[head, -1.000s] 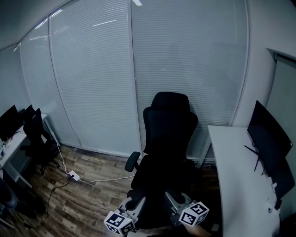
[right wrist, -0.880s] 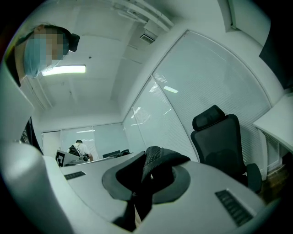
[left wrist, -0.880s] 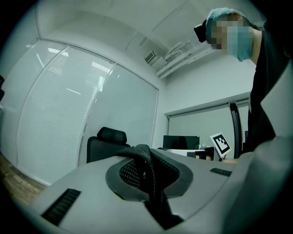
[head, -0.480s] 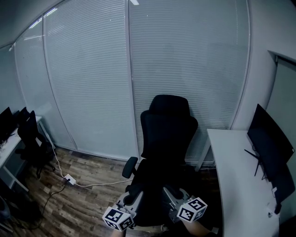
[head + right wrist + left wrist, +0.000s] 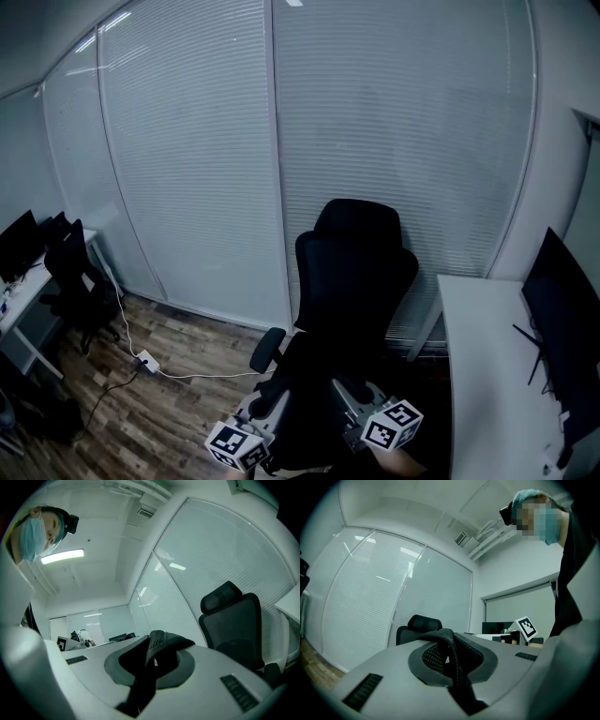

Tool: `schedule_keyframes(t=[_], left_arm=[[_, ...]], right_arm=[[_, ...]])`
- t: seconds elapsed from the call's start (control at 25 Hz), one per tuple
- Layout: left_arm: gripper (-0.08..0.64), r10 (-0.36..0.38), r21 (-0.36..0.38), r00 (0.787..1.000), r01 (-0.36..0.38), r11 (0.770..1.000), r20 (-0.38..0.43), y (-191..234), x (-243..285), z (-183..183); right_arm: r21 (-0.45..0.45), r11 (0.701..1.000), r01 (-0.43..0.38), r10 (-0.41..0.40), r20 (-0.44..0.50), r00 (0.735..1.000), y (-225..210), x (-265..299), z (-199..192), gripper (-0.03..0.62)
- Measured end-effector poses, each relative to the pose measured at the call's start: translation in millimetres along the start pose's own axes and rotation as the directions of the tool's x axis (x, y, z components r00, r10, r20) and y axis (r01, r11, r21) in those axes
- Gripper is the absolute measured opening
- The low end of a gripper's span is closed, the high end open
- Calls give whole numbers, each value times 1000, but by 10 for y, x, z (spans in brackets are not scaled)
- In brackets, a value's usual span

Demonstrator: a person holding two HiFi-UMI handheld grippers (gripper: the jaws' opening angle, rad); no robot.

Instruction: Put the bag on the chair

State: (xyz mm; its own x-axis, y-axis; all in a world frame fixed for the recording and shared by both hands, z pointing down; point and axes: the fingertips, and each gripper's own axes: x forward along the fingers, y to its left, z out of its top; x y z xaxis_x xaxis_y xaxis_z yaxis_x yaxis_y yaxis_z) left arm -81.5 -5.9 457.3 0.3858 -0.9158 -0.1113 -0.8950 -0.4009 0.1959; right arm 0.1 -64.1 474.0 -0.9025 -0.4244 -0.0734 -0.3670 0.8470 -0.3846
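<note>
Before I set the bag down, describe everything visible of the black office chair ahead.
The office chair is black and high-backed, with a separate headrest and one armrest showing at picture left. It stands upright, facing the camera, on the wood-look floor before the blind-covered glass wall, beside the white desk. Its seat and base are lost in darkness, so whether anything rests there is unclear.

left gripper: pale grey shell, dark oval patch, black ribbed slots | right gripper: same deal | each has 1 white cube with black square markers | person: teal face mask, teal cap, black top
</note>
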Motion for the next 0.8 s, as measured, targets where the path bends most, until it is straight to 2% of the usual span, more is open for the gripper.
schedule_keyframes(t=[0.12, 0.36, 0.52, 0.8], left_arm=[[41, 33, -11, 999, -34, 999, -26, -14, 191, 68], [41, 91, 3, 995, -91, 996, 32, 143, 530, 58], [42, 118, 46, 991, -121, 992, 55, 242, 761, 43], [43, 117, 0, 993, -117, 993, 25, 296, 1160, 263]], right_arm=[[3, 1000, -28, 28, -10, 1000, -187, 65, 80, 60], [-9, 995, -99, 98, -16, 995, -500, 241, 295, 60], [-31, 989, -146, 146, -13, 989, -712, 350, 462, 60], [-41, 990, -135, 135, 0, 991, -1004, 588, 658, 60]])
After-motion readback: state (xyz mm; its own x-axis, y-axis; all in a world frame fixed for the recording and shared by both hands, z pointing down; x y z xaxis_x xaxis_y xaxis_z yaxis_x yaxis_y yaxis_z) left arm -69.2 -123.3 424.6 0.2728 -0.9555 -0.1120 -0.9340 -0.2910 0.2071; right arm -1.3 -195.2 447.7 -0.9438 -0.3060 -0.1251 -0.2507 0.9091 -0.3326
